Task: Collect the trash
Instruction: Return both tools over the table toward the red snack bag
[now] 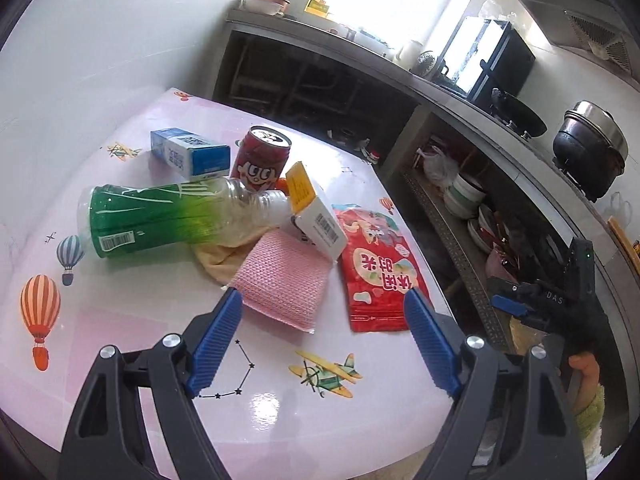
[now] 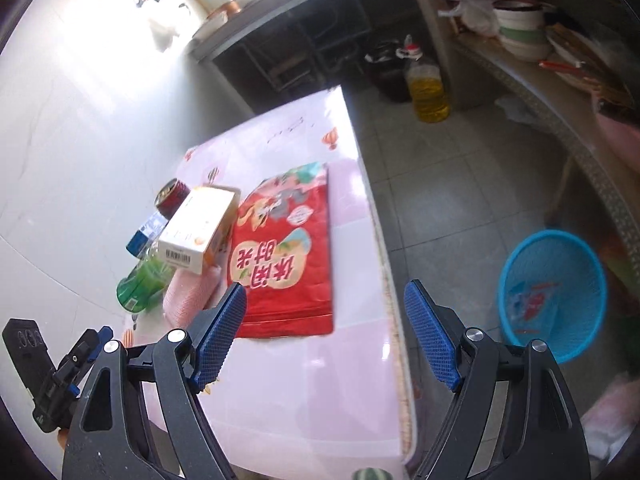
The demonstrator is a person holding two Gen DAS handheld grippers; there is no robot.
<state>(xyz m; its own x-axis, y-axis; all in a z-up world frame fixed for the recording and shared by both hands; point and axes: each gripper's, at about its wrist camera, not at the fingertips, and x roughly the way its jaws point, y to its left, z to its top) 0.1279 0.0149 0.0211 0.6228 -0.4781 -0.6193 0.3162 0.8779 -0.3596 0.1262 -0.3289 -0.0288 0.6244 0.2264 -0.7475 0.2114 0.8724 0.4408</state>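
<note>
With both my left gripper (image 1: pixel 324 340) and right gripper (image 2: pixel 324 334) released and empty, I'm between pickups; next the red snack bag (image 2: pixel 286 256) by the table's (image 2: pixel 304 392) right edge, bound for the blue basket (image 2: pixel 552 294).

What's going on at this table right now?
A person holds a gripper in each hand over a table littered with trash. Both the left gripper and right gripper are open and empty. A green bottle, red can, two cartons and a red snack bag still lie there. A blue bin on the floor already holds some wrappers.
</note>
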